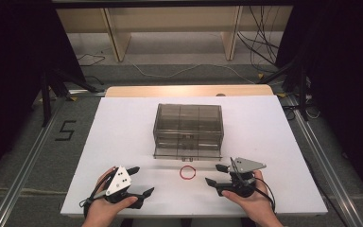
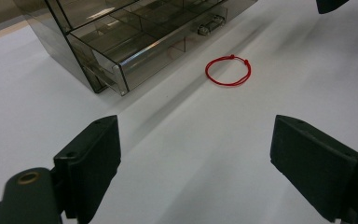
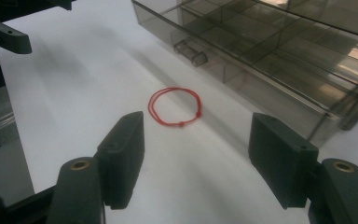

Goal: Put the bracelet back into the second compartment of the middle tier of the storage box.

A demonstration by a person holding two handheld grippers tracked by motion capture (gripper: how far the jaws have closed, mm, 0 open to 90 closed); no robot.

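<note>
On the white worktop (image 1: 123,127) the red string loop (image 1: 187,172) lies untouched before the clear drawer box (image 1: 188,130), its bottom drawer out, both grippers' jaws open and empty, the right gripper (image 1: 216,174) nearing it, the left gripper (image 1: 140,180) idle.

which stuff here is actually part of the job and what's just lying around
Part of the job:
- red string loop, flat on the white table, nearest both grippers
- smoky clear drawer box, bottom drawer pulled out a little
- right gripper, jaws open, aimed at the loop
- left gripper, jaws open, nothing between them

Lying about:
- cables on the floor
- wooden shelf frame behind the table
</note>
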